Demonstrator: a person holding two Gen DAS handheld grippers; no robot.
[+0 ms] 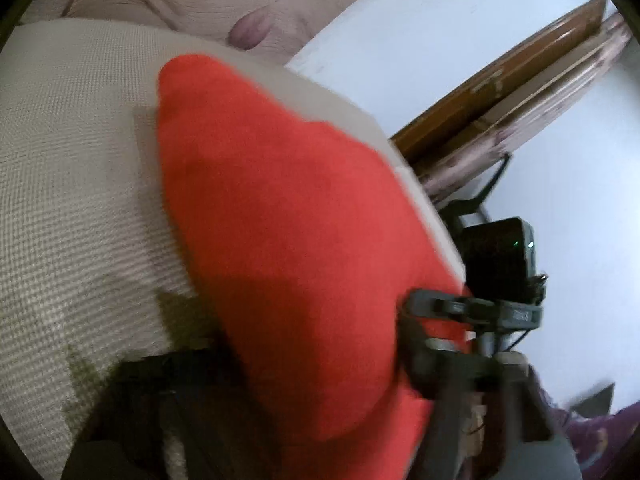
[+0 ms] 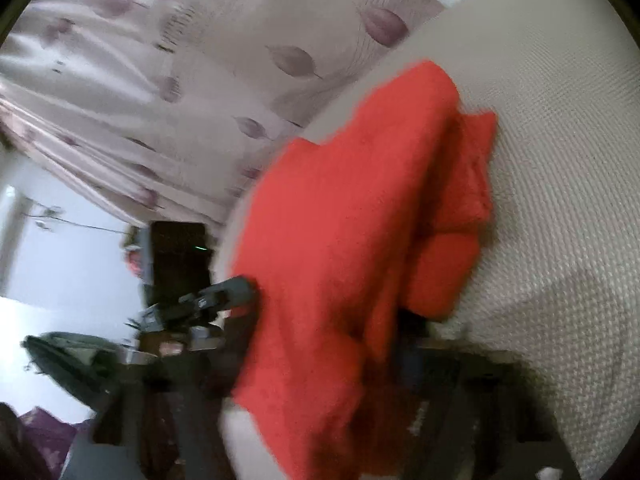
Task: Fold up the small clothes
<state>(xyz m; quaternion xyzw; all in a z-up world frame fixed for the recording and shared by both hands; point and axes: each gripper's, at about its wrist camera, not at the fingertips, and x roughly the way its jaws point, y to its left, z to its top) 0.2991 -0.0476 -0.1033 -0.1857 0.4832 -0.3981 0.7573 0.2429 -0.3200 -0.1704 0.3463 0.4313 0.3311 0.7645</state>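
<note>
A red fleece garment (image 1: 288, 232) hangs lifted above a cream textured bed cover (image 1: 72, 160). In the left wrist view it fills the middle and hides my left gripper's tips; the other gripper (image 1: 436, 308) grips its right edge. In the right wrist view the red garment (image 2: 352, 240) drapes over my own fingers, with a bunched fold at the right, and the left gripper (image 2: 236, 292) bites its left edge. Both frames are blurred by motion. Both grippers look shut on the cloth.
The cream cover (image 2: 560, 160) spreads under the garment. A floral curtain (image 2: 160, 80) hangs behind the bed. A wooden door frame (image 1: 500, 92) and white wall (image 1: 560, 220) stand to the right. Purple fabric (image 1: 600, 432) lies low at the right.
</note>
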